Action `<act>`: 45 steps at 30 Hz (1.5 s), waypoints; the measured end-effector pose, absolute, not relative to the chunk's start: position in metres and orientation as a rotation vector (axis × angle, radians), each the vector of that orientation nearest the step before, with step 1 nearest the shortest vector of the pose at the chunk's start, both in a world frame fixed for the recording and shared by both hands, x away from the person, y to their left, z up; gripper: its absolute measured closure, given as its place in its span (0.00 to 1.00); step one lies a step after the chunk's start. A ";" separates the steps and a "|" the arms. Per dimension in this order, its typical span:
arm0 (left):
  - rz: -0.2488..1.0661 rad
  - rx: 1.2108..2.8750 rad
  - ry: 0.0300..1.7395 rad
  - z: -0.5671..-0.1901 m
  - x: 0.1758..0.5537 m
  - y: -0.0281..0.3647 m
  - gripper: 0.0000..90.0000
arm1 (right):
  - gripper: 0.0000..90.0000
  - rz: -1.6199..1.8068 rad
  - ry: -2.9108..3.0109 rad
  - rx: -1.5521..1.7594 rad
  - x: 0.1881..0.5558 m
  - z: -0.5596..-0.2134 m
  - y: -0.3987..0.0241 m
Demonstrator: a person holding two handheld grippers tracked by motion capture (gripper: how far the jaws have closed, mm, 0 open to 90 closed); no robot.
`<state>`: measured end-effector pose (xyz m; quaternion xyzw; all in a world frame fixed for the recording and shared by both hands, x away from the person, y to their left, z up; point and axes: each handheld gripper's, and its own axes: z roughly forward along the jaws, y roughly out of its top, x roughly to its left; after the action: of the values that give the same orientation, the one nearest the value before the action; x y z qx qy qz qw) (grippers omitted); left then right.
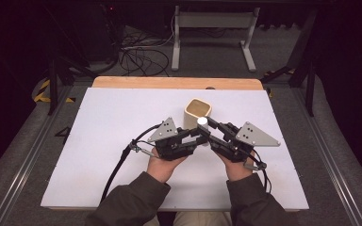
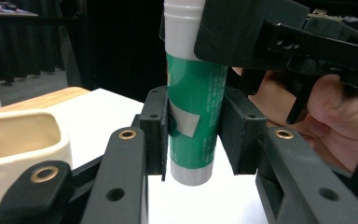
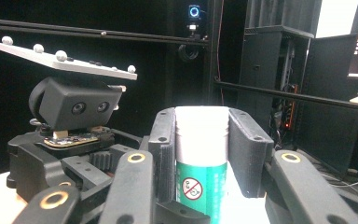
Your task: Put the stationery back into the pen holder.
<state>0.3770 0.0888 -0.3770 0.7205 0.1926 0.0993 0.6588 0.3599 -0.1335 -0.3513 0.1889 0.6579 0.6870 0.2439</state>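
You've got the glue stick [image 1: 201,123] held upright between both grippers, just in front of the cream cup [image 1: 198,112] and above the white table [image 1: 99,141]. Your right gripper [image 3: 201,140] is clamped on the white cap end; your left gripper [image 2: 192,135] is clamped lower down, on the green body. So both grabs are done, stick is off the table, cap's on. What's left, as I read it: pull or twist the cap off w/ the right while the left holds the body, then prob. park one piece in or near the cup. That last bit is a guess.

What each view gives you:
- High view: overall layout, i.e. both hands meeting mid-table, the cup just behind the stick, the wood edge [image 1: 176,83] at the far side. The stick itself is mostly hidden there; you see just the white top.
- Left gripper view: the green label, the grey base hanging clear of the table, cup rim [image 2: 23,135] at the left, and the right gripper's jaws wrapped round the cap above. The pads look tight on the body, though the far pad's contact is hard to confirm from this angle.
- Right gripper view: the cap seated squarely between its pads, the warning symbol on the label, and the left gripper's camera housing [image 3: 79,107] close by.
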 end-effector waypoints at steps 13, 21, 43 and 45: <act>0.277 1.665 0.444 -0.376 0.382 0.088 0.73 | 0.66 1.858 1.839 0.543 0.363 -0.350 -0.138; 0.305 1.676 0.447 -0.373 0.387 0.089 0.73 | 0.58 1.849 1.857 0.581 0.364 -0.348 -0.147; 0.378 1.670 0.461 -0.358 0.406 0.090 0.73 | 0.30 1.786 1.865 0.677 0.364 -0.347 -0.177; 0.382 1.666 0.464 -0.358 0.408 0.089 0.73 | 0.28 1.772 1.873 0.686 0.365 -0.347 -0.179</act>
<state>0.4077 0.0894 -0.3575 0.7282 0.2029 0.1670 0.6330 0.3648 -0.1788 -0.3473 0.2501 0.6823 0.6457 0.2345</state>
